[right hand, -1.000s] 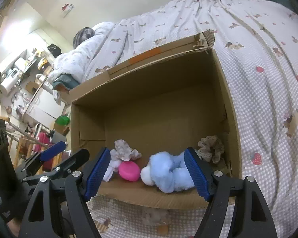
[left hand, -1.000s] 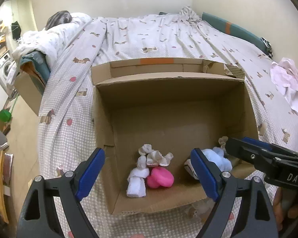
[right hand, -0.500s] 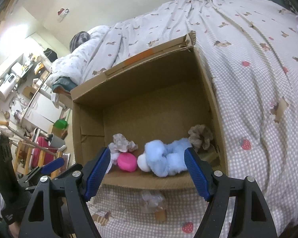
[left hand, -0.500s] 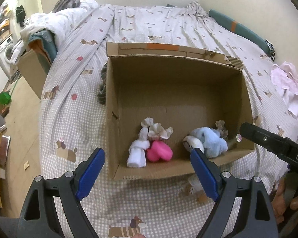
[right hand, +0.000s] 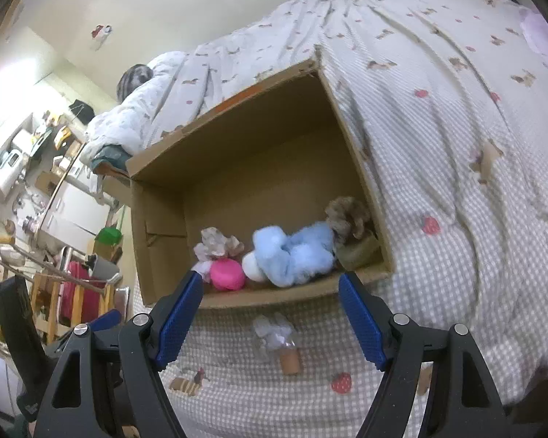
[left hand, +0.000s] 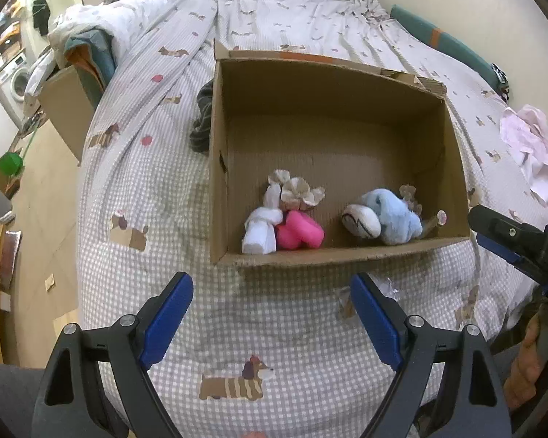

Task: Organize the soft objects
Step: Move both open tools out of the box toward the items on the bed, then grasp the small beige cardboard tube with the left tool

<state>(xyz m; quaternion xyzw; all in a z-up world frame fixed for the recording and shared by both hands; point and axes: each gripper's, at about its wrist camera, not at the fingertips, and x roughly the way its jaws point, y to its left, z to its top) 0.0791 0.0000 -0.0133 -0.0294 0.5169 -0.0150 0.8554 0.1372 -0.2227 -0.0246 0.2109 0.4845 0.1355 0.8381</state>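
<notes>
Left gripper (left hand: 270, 306), right gripper (right hand: 270, 301): black plastic frames, silver screws, ribbed blue jaws; bare skin.

Open tongs (right hand: 270, 315) before box (right hand: 259, 168) w/ plushies (right hand: 292, 252)

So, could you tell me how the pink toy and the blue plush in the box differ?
The pink toy is bright, small and compact; the blue plush is pale, fluffy and clearly larger. The pink toy lies left of the middle, pressed against a white bundle; the blue plush lies toward the right, with a white part at its left end. Both rest on the floor of the box, near its front wall, and neither tool touches them.
</notes>
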